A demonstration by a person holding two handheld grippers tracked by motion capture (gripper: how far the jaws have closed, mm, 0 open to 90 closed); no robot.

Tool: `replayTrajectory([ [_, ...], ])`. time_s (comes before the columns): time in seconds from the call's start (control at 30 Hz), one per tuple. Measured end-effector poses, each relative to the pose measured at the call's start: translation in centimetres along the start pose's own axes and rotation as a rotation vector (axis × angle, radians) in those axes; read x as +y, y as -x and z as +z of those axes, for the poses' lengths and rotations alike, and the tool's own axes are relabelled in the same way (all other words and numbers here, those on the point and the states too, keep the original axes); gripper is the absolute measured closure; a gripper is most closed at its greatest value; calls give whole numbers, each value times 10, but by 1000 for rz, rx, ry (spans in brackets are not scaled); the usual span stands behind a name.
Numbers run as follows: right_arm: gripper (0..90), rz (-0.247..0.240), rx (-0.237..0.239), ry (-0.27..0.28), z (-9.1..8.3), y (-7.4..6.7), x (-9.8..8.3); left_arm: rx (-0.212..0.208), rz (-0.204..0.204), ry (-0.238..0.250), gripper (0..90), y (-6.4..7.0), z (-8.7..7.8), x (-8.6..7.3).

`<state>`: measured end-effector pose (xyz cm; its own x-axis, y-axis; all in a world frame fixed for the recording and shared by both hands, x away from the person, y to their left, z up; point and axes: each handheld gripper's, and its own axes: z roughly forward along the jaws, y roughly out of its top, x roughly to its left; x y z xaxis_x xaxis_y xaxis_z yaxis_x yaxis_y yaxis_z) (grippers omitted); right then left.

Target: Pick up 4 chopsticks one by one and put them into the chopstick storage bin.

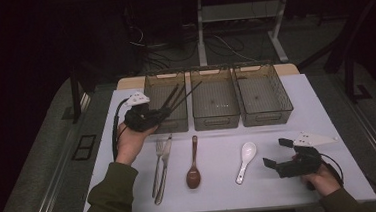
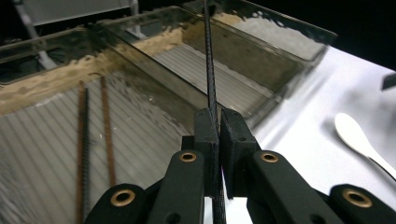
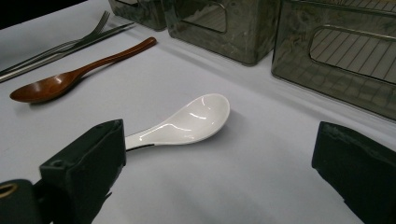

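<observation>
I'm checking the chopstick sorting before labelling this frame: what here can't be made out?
- Chopstick in the left gripper: its far tip is cut off by the top edge of the left gripper view.
- White spoon: handle end hidden behind a jaw of the right gripper.
- Chopsticks in the left bin: near ends hidden by the gripper's body.

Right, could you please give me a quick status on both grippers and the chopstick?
Left gripper shut on black chopstick, over left bin. Right gripper open, idle by white spoon. Two chopsticks already lie in that bin; nothing blocking.
</observation>
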<state>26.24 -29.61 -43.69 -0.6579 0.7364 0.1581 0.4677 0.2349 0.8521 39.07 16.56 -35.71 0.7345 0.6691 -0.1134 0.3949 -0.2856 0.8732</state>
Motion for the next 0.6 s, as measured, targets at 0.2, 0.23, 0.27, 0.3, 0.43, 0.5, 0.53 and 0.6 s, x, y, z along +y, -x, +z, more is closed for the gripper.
replayTrajectory([
  [0.2, 26, 1, 0, 1, 0, 0, 0, 61, -23, -8, 851, -14, 7, 10],
  [0.23, 26, 1, 1, 2, 0, 0, 0, 73, -27, -10, 851, -17, 9, 12],
  [0.27, 26, 1, 0, 1, 0, 0, 0, 82, -35, -11, 850, -19, 11, 14],
  [0.3, 26, 1, 0, 0, 0, 0, 0, 90, -40, -15, 851, -22, 13, 15],
  [0.43, 26, 5, 0, -3, 0, 0, 0, 139, -58, -49, 851, -31, 25, 19],
  [0.5, 26, 5, -1, -3, 0, 0, 0, 164, -56, -74, 850, -36, 30, 19],
  [0.53, 26, 6, 0, 1, 0, 0, 0, 171, -59, -86, 850, -38, 33, 19],
  [0.6, 26, 6, -1, 4, 0, 1, 0, 189, -71, -94, 850, -43, 38, 18],
])
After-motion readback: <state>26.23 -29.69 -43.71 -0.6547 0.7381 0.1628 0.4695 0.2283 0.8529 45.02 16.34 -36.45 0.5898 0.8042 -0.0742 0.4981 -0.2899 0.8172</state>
